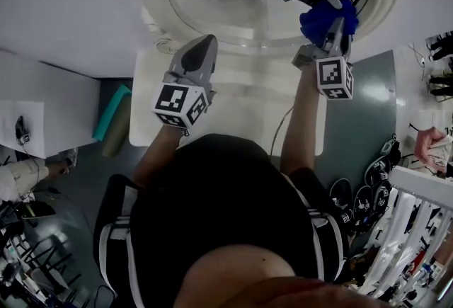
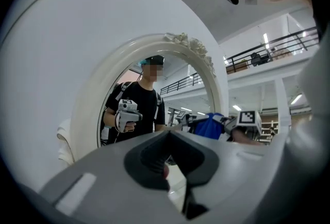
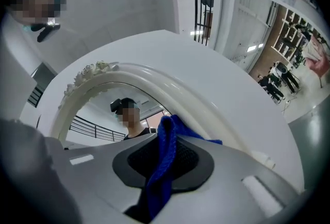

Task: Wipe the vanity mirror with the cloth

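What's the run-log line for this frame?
phase: wiping | right gripper: shut on blue cloth, at mirror | left gripper: shut, empty

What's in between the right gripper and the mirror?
The blue cloth, clamped by the right gripper, sits between it and the mirror. The head view and right gripper view show it.

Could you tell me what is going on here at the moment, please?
A person is wiping a white-framed mirror with two handheld grippers. The right gripper is shut on a blue cloth and holds it at the right side of the glass, where the cloth and its reflection appear to meet. The left gripper is shut on nothing and hangs by the mirror's lower left edge, away from the cloth.
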The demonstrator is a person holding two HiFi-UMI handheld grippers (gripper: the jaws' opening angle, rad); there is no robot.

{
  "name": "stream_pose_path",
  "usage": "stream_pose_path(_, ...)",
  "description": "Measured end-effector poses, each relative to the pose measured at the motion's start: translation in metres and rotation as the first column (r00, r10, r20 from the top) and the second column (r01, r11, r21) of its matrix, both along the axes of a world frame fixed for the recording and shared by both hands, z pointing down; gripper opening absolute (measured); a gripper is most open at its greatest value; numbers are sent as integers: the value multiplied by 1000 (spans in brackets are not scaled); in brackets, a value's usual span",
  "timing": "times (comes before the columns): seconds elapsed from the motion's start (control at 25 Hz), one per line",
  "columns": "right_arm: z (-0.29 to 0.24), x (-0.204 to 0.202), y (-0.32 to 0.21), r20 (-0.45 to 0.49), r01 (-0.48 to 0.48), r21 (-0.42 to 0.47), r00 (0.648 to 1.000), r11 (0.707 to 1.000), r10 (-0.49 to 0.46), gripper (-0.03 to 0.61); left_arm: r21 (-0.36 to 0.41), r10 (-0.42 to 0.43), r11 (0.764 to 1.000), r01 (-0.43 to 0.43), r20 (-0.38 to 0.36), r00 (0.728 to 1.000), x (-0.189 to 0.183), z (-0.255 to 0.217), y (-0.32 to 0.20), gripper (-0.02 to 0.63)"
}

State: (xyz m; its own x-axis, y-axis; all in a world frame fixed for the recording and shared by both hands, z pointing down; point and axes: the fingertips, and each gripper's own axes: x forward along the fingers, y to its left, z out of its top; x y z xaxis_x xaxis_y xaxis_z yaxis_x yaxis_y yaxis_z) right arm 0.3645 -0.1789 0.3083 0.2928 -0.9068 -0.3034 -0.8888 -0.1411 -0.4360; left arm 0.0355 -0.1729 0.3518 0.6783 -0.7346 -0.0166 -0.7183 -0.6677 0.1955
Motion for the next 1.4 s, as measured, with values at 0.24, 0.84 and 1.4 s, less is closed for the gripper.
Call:
stream_pose_path(0.24,-58,-9,1,-89,-7,31,996,1000,9,44,-2,-8,1000,8,0,1000,-8,-15,9,11)
stream_pose_path(0.84,-162,-62,-12,-312,43,85,950,995,-14,46,-19,-36,999,36,-14,999,-30,-15,11,11)
stream_pose_path(1.4,-206,-119,-32,-491,74,67,871,995,-32,46,-40,-66,997,66,4,998,-48,-8,3,11)
